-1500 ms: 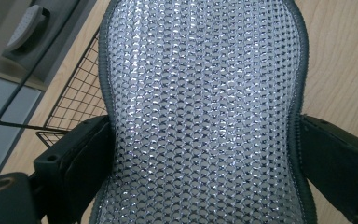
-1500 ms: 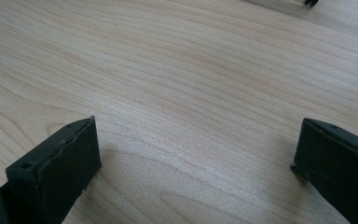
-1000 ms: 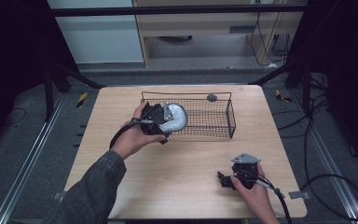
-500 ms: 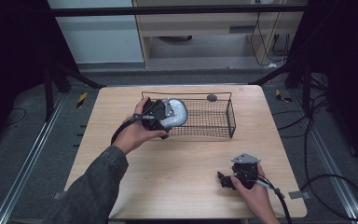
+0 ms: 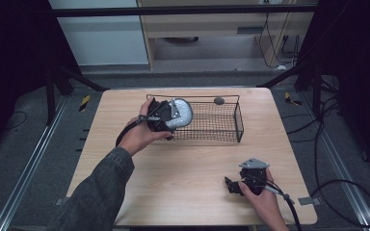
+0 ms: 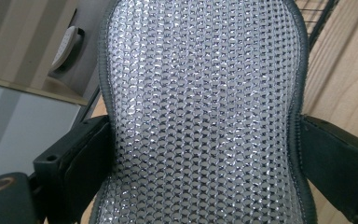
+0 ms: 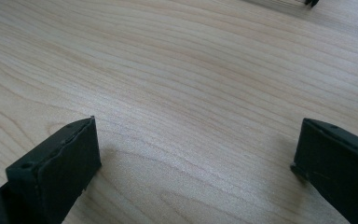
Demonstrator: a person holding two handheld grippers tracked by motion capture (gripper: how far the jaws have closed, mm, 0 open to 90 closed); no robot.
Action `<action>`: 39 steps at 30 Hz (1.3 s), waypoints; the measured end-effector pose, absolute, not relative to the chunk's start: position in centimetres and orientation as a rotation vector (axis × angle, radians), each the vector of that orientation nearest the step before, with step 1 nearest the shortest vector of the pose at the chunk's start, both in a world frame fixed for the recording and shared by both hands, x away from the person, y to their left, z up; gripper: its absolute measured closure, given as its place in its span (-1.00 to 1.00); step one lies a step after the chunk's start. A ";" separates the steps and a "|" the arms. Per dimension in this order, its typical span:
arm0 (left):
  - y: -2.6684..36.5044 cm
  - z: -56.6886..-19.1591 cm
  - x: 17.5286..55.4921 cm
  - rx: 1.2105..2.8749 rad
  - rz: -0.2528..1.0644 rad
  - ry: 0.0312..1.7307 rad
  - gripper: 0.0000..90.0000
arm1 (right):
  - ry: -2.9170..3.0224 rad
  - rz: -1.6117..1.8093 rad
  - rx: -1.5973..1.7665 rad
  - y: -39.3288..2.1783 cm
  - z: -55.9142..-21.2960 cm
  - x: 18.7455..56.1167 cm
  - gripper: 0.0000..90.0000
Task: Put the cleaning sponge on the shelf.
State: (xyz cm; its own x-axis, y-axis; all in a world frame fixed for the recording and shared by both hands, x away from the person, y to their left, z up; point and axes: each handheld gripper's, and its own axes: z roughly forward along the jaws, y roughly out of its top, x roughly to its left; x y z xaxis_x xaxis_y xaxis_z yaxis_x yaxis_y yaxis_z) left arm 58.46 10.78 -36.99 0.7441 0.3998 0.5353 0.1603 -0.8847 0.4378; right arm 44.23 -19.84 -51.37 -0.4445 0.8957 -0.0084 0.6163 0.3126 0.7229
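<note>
Table (image 5: 183, 163): one wire basket (image 5: 212, 122); left claw (image 5: 166, 118) grips one silver pad (image 6: 200, 116)

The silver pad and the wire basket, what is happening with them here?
A person holds a hand-held gripper in each hand at a wooden table. The left hand-held gripper is shut on a silver mesh pad and holds it over the left end of the black wire basket. The pad is not yet set down. The right hand-held gripper rests open on the table near the front edge, holding nothing.

Wood table (image 5: 173, 163); wire basket (image 5: 221, 126), small grey obj (image 5: 218, 100)
</note>
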 end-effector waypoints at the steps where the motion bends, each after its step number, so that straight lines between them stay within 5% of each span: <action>1: 10.8 -36.9 58.6 2.592 0.920 0.422 -0.88 | 2.174 0.923 1.343 -19.8 -51.4 44.2 -0.99; 39: 10.7 -36.0 61.2 2.601 0.984 0.368 -0.88 | 2.174 0.922 1.342 -19.8 -51.4 44.2 -0.99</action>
State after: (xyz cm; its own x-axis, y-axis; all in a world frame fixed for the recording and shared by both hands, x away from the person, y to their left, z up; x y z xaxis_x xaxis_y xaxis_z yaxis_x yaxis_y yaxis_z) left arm 61.19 10.73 -35.97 0.7272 0.3526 0.5889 0.1209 -0.9103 0.3958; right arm 44.22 -19.84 -51.36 -0.4444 0.8958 -0.0096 0.6157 0.3131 0.7231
